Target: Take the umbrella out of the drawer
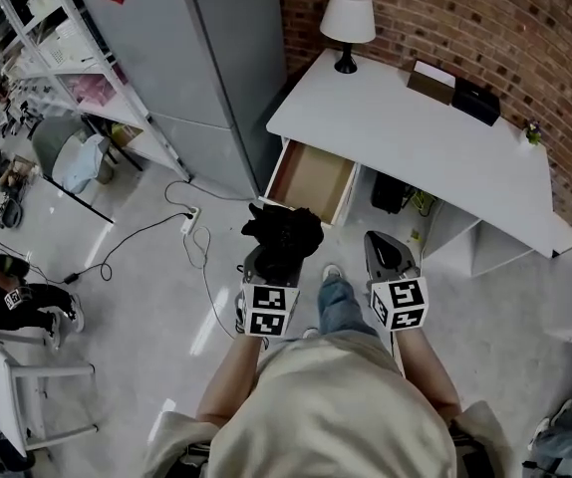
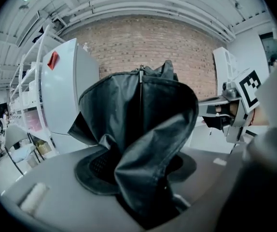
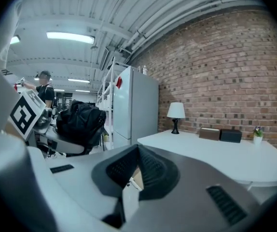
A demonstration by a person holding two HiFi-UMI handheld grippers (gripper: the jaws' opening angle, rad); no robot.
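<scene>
A folded black umbrella (image 1: pixel 282 232) is held up in the air in front of the open drawer (image 1: pixel 311 179) of the white desk (image 1: pixel 416 137). My left gripper (image 1: pixel 276 255) is shut on it; in the left gripper view the crumpled black fabric (image 2: pixel 138 129) bulges between the pads and hides most of them. My right gripper (image 1: pixel 378 239) hangs beside it to the right, shut with nothing in it. The right gripper view shows its pads (image 3: pixel 150 170) pressed together and the umbrella (image 3: pixel 80 120) off to the left. The drawer shows a bare brown bottom.
A lamp (image 1: pixel 348 23) and dark boxes (image 1: pixel 460 93) stand on the desk against the brick wall. A grey cabinet (image 1: pixel 196 58) and white shelving (image 1: pixel 67 58) stand to the left. A cable and power strip (image 1: pixel 188 222) lie on the floor. A person (image 1: pixel 17 297) is at far left.
</scene>
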